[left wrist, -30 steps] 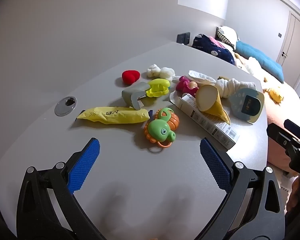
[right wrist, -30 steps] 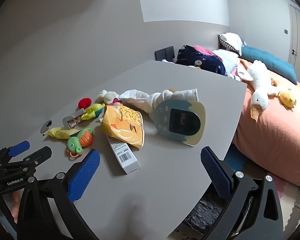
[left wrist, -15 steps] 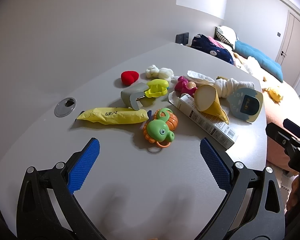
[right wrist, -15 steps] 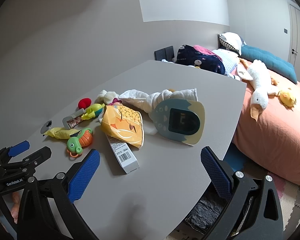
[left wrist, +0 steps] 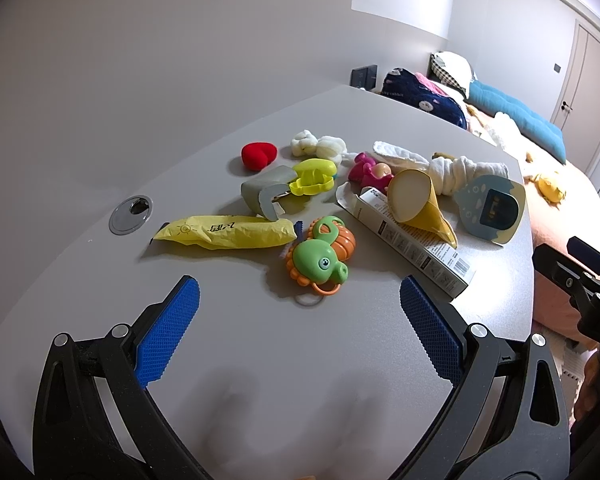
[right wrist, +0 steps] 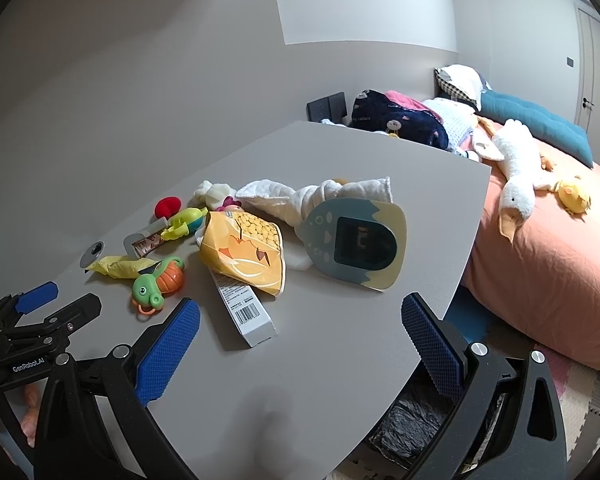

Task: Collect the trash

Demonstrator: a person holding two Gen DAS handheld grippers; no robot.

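**Two spread claws above a cluttered grey worktop**

The left claw [left wrist: 299, 302] hovers over the worktop [left wrist: 260, 360] with its blue pads wide apart, holding nothing. The right claw [right wrist: 300, 316] is likewise spread and empty. Trash lies mixed with toys mid-worktop: a yellow wrapper [left wrist: 228, 232] beside a green turtle toy [left wrist: 320, 258], and a yellow snack bag [right wrist: 246, 246] resting on a long white carton [right wrist: 244, 308]. A black-lined bin [right wrist: 416, 420] sits below the worktop's edge.
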